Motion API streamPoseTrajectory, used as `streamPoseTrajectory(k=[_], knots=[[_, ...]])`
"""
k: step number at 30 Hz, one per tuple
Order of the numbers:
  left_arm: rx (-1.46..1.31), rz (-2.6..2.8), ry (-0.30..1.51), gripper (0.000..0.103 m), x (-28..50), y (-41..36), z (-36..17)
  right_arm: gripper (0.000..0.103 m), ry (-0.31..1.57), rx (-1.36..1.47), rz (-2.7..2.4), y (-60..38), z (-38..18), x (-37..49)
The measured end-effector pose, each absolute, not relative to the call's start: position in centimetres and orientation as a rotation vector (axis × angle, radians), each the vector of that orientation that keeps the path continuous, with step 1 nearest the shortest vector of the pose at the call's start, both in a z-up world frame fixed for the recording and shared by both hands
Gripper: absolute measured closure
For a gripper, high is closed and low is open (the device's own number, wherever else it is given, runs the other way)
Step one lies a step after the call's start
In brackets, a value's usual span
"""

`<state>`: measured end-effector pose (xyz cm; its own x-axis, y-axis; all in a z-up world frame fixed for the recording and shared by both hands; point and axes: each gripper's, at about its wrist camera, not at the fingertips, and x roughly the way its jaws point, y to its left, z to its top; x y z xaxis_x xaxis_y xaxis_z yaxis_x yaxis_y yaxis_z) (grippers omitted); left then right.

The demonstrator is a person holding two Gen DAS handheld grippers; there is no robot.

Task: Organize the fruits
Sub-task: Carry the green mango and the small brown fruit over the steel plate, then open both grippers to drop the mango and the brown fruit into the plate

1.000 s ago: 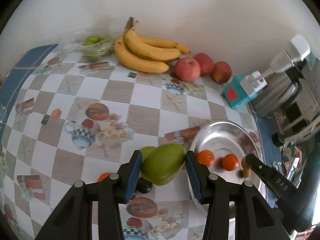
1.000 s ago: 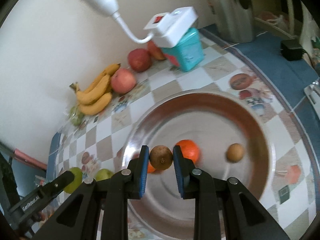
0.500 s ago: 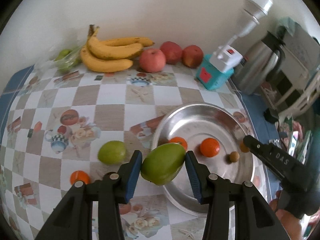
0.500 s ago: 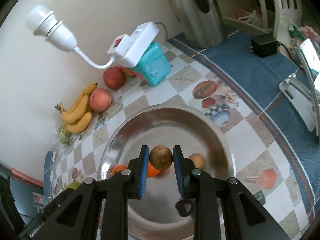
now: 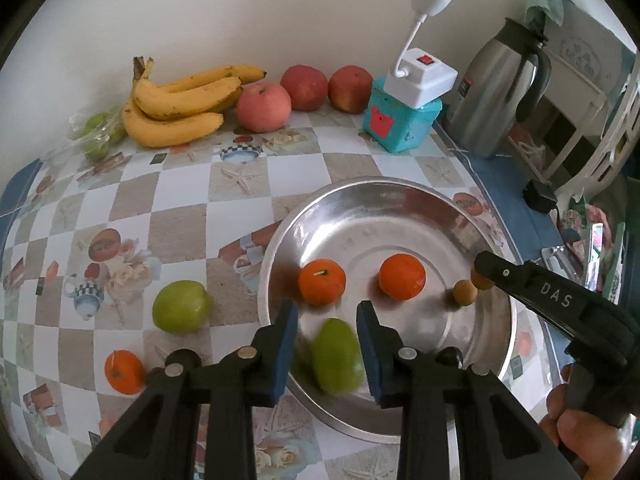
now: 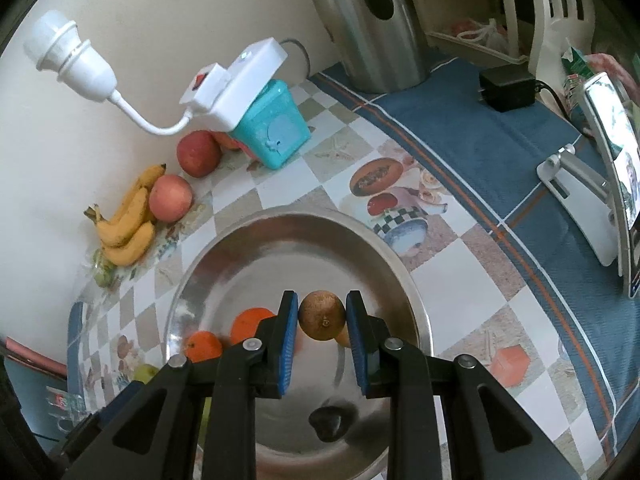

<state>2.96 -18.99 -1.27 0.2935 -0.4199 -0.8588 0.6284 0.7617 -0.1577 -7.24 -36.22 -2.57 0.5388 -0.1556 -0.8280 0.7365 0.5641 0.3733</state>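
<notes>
A steel plate (image 5: pixel 400 208) holds two oranges (image 5: pixel 322 282) (image 5: pixel 402 276), a small brown fruit (image 5: pixel 465 292) and a green mango (image 5: pixel 335 356), blurred, lying below and between my fingers. My left gripper (image 5: pixel 327 334) is open above the plate's near rim. My right gripper (image 6: pixel 322 316) is shut on a small brown fruit (image 6: pixel 322 314), held above the plate (image 6: pixel 224 248); it also shows in the left wrist view (image 5: pixel 486 270). A green fruit (image 5: pixel 181 306) and an orange (image 5: pixel 123 371) lie on the table left of the plate.
Bananas (image 5: pixel 180 108), three red apples (image 5: pixel 263 106) and bagged green fruit (image 5: pixel 98 136) line the back wall. A teal box (image 5: pixel 400 126) with a white socket adapter (image 5: pixel 424 80), a steel kettle (image 5: pixel 500 88) and a black charger (image 6: pixel 506 90) stand at the right.
My left gripper moved over the plate, opened and let go of the green mango, which now lies in the plate. My right gripper drew back, still holding the brown fruit.
</notes>
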Motion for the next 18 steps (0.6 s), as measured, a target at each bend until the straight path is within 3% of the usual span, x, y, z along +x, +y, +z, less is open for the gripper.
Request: streamPoseTrajectory(k=[18], knots=[[0.215,-0.629,1.135,0.07,4.4,-17.9,-2.6,0.077,0.906,0.789,-0.579,-35.4,-4.1,-6.1]])
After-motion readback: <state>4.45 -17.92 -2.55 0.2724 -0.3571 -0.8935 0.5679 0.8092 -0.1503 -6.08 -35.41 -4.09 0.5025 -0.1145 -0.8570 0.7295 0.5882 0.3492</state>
